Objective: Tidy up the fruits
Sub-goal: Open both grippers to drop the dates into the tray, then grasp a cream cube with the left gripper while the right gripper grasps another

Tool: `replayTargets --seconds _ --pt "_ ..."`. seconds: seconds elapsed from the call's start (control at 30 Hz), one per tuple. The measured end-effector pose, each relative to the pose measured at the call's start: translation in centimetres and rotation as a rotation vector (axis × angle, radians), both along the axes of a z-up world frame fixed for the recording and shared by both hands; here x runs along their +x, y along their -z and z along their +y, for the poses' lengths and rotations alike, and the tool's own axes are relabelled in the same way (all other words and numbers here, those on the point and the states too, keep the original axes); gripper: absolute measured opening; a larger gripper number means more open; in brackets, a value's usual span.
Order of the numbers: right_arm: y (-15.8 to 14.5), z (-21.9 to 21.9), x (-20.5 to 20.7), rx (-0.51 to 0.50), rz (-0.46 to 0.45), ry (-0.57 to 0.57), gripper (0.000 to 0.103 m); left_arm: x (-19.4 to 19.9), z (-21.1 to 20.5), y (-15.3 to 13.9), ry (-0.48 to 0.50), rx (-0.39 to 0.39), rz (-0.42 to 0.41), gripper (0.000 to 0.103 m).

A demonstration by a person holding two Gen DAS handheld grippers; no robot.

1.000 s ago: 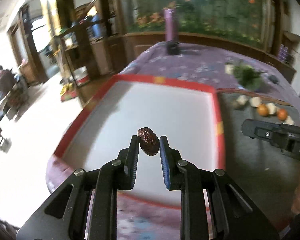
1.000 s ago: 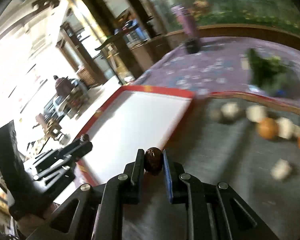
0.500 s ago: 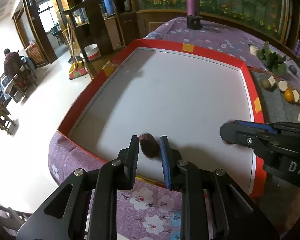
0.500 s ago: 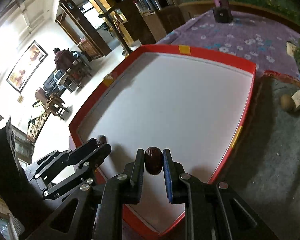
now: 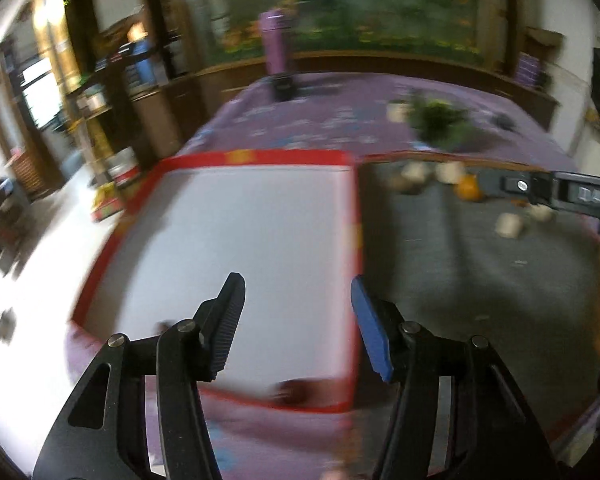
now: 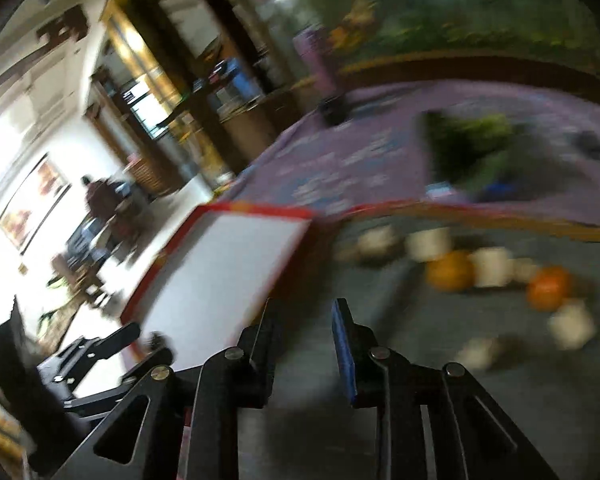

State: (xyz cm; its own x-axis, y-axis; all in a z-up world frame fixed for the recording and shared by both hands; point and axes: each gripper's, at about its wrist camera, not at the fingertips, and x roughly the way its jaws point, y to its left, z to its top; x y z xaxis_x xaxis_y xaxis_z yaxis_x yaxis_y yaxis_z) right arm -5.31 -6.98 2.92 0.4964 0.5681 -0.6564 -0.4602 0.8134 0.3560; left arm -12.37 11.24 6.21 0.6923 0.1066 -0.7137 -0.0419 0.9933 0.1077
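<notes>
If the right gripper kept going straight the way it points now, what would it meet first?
Probably the grey mat: the right gripper, jaws open and empty, points at bare mat just right of the tray. The oranges lie further right. Blur makes depth uncertain.

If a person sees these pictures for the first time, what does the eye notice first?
First comes the white tray with a red rim, lying on the purple flowered tablecloth. Next, two round orange fruits sit among pale pieces on the grey mat right of the tray. Near the lens, the left tongs and right tongs are open and hold nothing.
</notes>
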Motion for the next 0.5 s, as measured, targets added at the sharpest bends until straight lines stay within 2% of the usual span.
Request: replayTargets --seconds 0.17,0.27,0.37,0.5 --pt "-0.1 -8.9 0.9 -0.084 -0.049 0.186 0.032 2.5 -6.1 0.2 0.184 -0.068 0.044 0.055" --pt "0.8 -13.0 2.0 -0.1 -0.048 0.28 0.032 4.0 -9.4 0.9 0.255 -0.079 0.078 0.055" --pt "2.1 -15.9 2.8 -0.022 -0.003 0.318 0.033 5.5 -12.4 1.8 0.307 -0.074 0.107 0.055" --pt "3.1 -16.8 3.6 -0.022 0.059 0.297 0.033 7.3 -14.2 2.6 0.337 -0.116 0.133 0.055"
